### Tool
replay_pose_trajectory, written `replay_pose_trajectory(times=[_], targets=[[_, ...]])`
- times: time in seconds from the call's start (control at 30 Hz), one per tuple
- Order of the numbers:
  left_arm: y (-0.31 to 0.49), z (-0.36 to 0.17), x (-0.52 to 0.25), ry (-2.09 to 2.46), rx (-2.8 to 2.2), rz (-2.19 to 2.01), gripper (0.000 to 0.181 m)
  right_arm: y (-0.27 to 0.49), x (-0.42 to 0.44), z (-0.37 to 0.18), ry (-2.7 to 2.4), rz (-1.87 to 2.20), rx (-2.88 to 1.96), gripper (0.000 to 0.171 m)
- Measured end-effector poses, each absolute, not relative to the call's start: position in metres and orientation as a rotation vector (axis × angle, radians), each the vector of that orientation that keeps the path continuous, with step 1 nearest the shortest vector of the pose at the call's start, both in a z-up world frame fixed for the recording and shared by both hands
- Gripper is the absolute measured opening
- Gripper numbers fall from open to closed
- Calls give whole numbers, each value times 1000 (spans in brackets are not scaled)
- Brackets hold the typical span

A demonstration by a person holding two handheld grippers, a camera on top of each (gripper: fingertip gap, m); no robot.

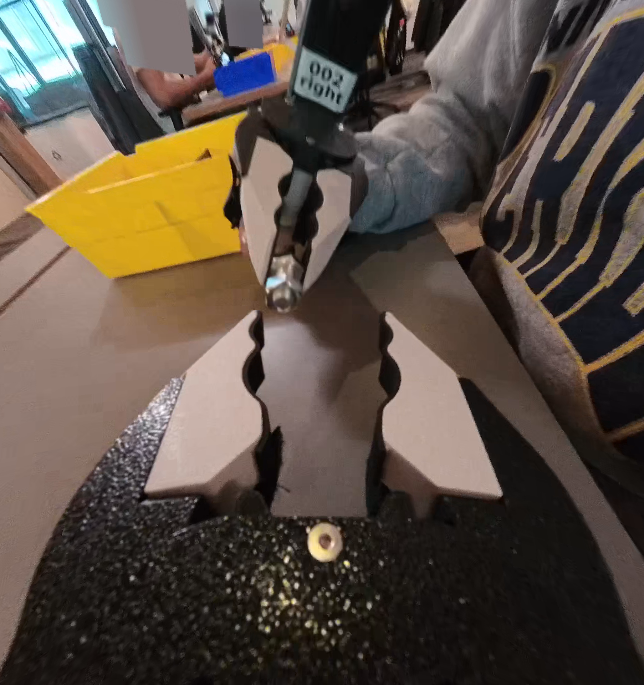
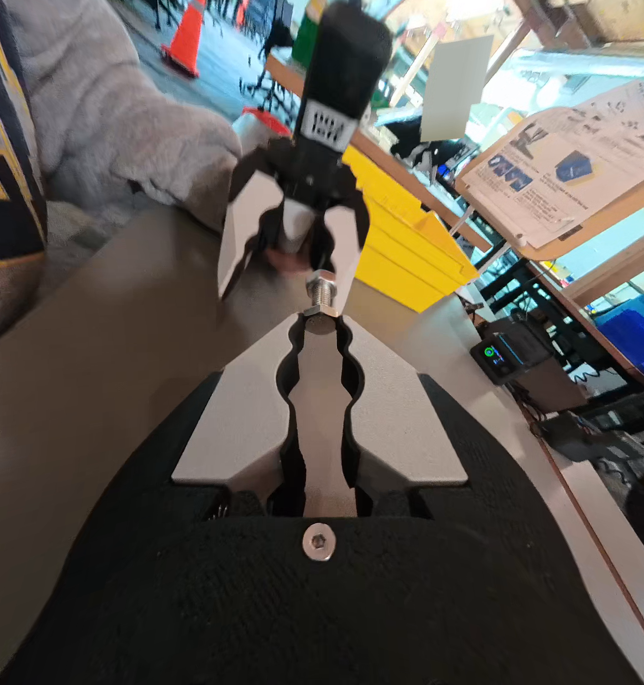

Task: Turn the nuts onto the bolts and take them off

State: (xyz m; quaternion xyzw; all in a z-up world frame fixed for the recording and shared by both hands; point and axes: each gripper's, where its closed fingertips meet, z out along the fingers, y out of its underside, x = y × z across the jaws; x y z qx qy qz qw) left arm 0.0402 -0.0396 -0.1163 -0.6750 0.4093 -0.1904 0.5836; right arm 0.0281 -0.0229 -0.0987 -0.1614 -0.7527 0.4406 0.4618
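Observation:
My right gripper [image 2: 319, 318] is shut on the head end of a steel bolt [image 2: 322, 294] and holds it above the brown table [image 2: 91, 370]. The threaded shaft points forward, with a hex nut [image 2: 321, 276] on its far end. In the left wrist view the right gripper [image 1: 284, 283] faces me with the nut [image 1: 281, 294] at its tip. My left gripper [image 1: 321, 318] is open and empty, its tips just short of the nut. In the right wrist view the left gripper [image 2: 281, 300] stands open, one finger [image 2: 344, 259] right beside the nut.
A yellow bin [image 1: 146, 222] stands on the table behind the grippers; it also shows in the right wrist view [image 2: 405, 252]. A person's grey sleeve [image 1: 442, 148] lies along the table edge. A small device with a lit screen [image 2: 498, 359] sits at the right edge. Less than 4 cm separates the two grippers' tips.

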Motion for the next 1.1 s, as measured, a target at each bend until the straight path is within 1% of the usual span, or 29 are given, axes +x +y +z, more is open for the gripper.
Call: replay_pose_trajectory(times=[0.07,0.13,0.17,0.2,0.23,0.3,0.43,0.5,0.53,0.57,0.6,0.63,0.67,0.77,0.9,0.97,1.0,1.03,1.07,1.1], targets=[[-42,-101,41,935,-1482,-429,60,-25,27,-111,-1918,1054,-406,16],[-45,-97,44,939,-1450,-421,58,-24,25,-116,-1937,1023,-412,16],[-45,-103,45,950,-1477,-438,57,-25,24,-112,-1923,1035,-413,16],[-44,-111,45,951,-1530,-453,61,-25,25,-105,-1892,1059,-412,16],[-42,-122,42,957,-1600,-466,58,-25,26,-96,-1852,1084,-409,16],[-39,-130,40,960,-1671,-475,61,-22,28,-82,-1790,1132,-417,16],[-41,-100,39,904,-1496,-443,61,-21,27,-105,-1908,1065,-435,16],[-46,-96,42,923,-1450,-438,59,-23,25,-115,-1950,1036,-436,16],[-46,-100,44,938,-1470,-453,58,-24,25,-113,-1946,1040,-434,16],[-45,-109,45,945,-1520,-473,62,-25,24,-109,-1924,1052,-429,16],[-42,-120,43,937,-1603,-493,62,-25,25,-102,-1891,1067,-424,16],[-41,-131,42,953,-1689,-528,56,-24,26,-93,-1847,1095,-423,16],[-37,-135,39,929,-1737,-538,58,-23,27,-86,-1817,1124,-428,16],[-33,-120,34,862,-1661,-499,64,-17,26,-96,-1857,1094,-458,16],[-45,-95,40,901,-1458,-443,59,-22,25,-113,-1938,1070,-464,16],[-45,-102,42,919,-1490,-459,56,-22,24,-108,-1914,1081,-459,16],[-41,-109,40,897,-1551,-482,62,-21,25,-102,-1889,1086,-453,16],[-41,-119,39,904,-1629,-542,57,-21,26,-95,-1852,1101,-446,16],[-41,-123,39,905,-1671,-587,56,-21,27,-87,-1813,1131,-444,16],[-38,-122,37,884,-1669,-579,59,-20,28,-84,-1804,1148,-452,16]])
